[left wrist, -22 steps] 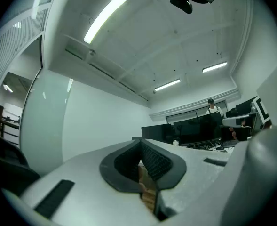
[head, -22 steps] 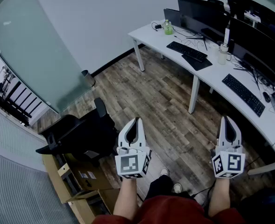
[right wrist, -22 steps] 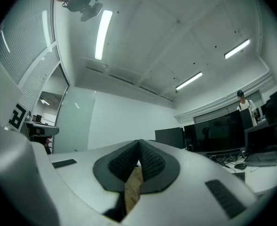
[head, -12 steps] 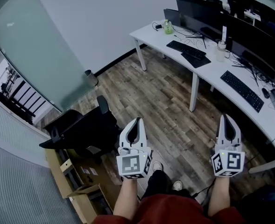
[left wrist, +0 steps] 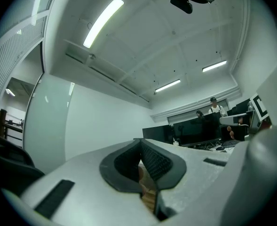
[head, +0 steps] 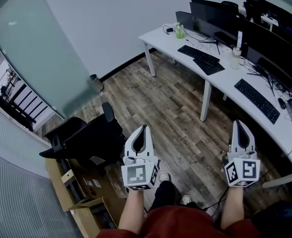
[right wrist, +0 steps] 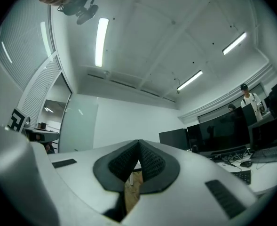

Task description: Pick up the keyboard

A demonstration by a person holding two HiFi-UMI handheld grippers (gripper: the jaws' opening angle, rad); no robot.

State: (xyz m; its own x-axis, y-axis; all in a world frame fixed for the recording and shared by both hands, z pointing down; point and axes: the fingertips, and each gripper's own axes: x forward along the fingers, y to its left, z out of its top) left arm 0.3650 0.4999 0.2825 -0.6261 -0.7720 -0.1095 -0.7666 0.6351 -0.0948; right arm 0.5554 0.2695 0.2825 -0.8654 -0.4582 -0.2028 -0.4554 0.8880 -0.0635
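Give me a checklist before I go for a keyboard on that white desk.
1. Left gripper empty: ok, shut on nothing.
2. Right gripper empty: ok, shut on nothing.
3. Grippers open for a grasp: not ok.
4. Nearer keyboard unobstructed on the desk: ok.
5. Grippers at the keyboard: not ok, both over the wood floor.
6. Which keyboard is meant: cannot tell; a second keyboard lies farther along.

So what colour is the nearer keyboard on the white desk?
Black. The nearer keyboard shows best in the head view.
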